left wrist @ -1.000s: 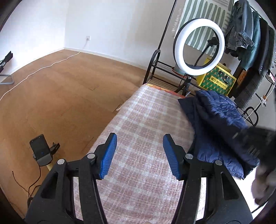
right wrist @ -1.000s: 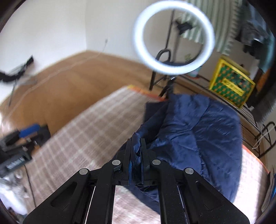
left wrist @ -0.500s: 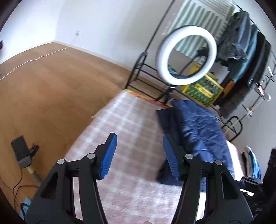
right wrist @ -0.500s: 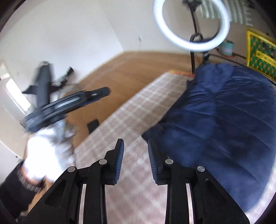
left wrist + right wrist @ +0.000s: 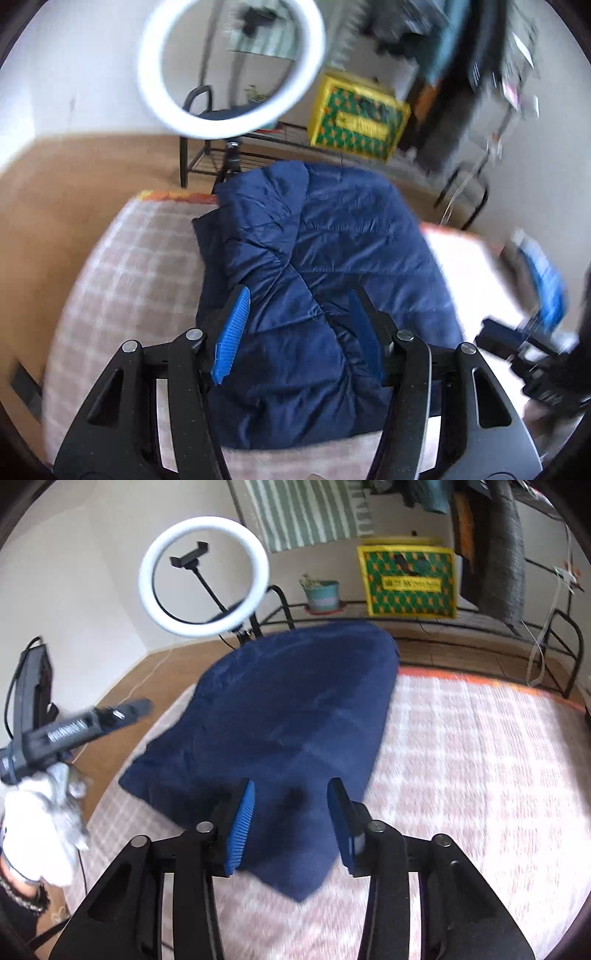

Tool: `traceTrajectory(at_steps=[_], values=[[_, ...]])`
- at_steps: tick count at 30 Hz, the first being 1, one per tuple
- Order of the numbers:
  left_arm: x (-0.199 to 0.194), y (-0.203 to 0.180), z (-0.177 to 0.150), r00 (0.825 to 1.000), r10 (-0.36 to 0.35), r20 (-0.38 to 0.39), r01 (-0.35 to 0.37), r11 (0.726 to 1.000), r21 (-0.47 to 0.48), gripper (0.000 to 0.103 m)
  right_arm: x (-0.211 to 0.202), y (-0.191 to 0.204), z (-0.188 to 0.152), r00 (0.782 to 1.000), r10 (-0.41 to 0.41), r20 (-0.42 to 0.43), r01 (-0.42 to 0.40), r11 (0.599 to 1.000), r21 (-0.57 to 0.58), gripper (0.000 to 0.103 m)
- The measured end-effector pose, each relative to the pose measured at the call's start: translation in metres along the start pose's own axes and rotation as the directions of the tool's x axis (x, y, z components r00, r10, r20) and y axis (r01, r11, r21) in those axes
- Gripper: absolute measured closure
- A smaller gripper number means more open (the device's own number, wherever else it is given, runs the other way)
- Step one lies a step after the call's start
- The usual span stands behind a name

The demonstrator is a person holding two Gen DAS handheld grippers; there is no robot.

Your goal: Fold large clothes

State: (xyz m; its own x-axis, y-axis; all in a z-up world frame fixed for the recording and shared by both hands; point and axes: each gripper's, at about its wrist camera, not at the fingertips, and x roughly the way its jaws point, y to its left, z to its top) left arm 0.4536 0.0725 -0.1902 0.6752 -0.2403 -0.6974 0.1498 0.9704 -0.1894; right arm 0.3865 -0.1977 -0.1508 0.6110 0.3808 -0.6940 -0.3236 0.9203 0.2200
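Note:
A navy quilted jacket (image 5: 332,229) lies folded on a bed with a pink plaid cover (image 5: 122,266). In the left wrist view my left gripper (image 5: 297,332) hovers open over the jacket's near part, with nothing pressed between its blue pads (image 5: 231,336). My right gripper (image 5: 291,823) also stands open over the near corner of the jacket (image 5: 295,701), and its pads (image 5: 242,823) grip no cloth. The left gripper (image 5: 74,731) shows blurred at the left of the right wrist view, held by a hand in a white glove (image 5: 40,823).
A ring light (image 5: 203,576) on a stand rises behind the bed's far end. A yellow and green crate (image 5: 408,581), a small teal pot (image 5: 323,592) and a rack of hanging clothes (image 5: 498,546) line the back wall. Wooden floor (image 5: 74,177) lies left of the bed.
The right gripper let go of the jacket fold and opened. Both grippers swung sideways: the left went from the bare plaid cover to over the jacket.

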Motion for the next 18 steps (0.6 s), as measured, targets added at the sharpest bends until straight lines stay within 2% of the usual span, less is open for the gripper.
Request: traceTrajectory(at_steps=[2, 5, 8, 11, 13, 15, 16, 18], values=[[0.024, -0.006, -0.007, 0.996, 0.065, -0.057, -0.062, 0.996, 0.066, 0.045, 0.017, 0.011, 0.001, 0.999, -0.024, -0.032, 0.021, 0.998, -0.064, 0.077], [0.051, 0.005, -0.028, 0.985, 0.138, -0.101, -0.129, 0.988, 0.090, 0.042, 0.045, 0.013, -0.011, 0.992, -0.059, -0.111, 0.045, 0.991, -0.128, 0.078], [0.062, 0.029, -0.052, 0.991, 0.080, -0.111, -0.082, 0.997, -0.014, 0.036, 0.056, 0.009, -0.032, 0.987, -0.055, -0.152, 0.029, 0.985, -0.169, 0.078], [0.059, 0.030, -0.063, 0.994, 0.082, -0.079, -0.082, 0.997, 0.000, 0.035, 0.059, 0.013, -0.041, 0.986, -0.074, -0.151, 0.040, 0.974, -0.221, 0.078], [0.057, 0.030, -0.060, 0.993, 0.077, -0.091, -0.078, 0.997, 0.000, 0.035, 0.058, 0.018, -0.038, 0.982, -0.096, -0.164, 0.050, 0.964, -0.261, 0.078], [0.048, 0.035, -0.052, 0.994, 0.056, -0.098, -0.059, 0.998, -0.029, 0.035, 0.050, 0.011, -0.032, 0.983, -0.059, -0.172, 0.020, 0.976, -0.217, 0.078], [0.039, 0.040, -0.049, 0.996, 0.037, -0.083, -0.041, 0.998, -0.057, 0.035, 0.046, 0.004, -0.029, 0.986, -0.020, -0.168, -0.009, 0.985, -0.170, 0.075], [0.026, 0.053, -0.040, 0.998, -0.005, -0.056, -0.001, 0.994, -0.110, 0.035, 0.031, -0.017, -0.024, 0.989, 0.054, -0.134, -0.064, 0.996, -0.069, 0.052]])
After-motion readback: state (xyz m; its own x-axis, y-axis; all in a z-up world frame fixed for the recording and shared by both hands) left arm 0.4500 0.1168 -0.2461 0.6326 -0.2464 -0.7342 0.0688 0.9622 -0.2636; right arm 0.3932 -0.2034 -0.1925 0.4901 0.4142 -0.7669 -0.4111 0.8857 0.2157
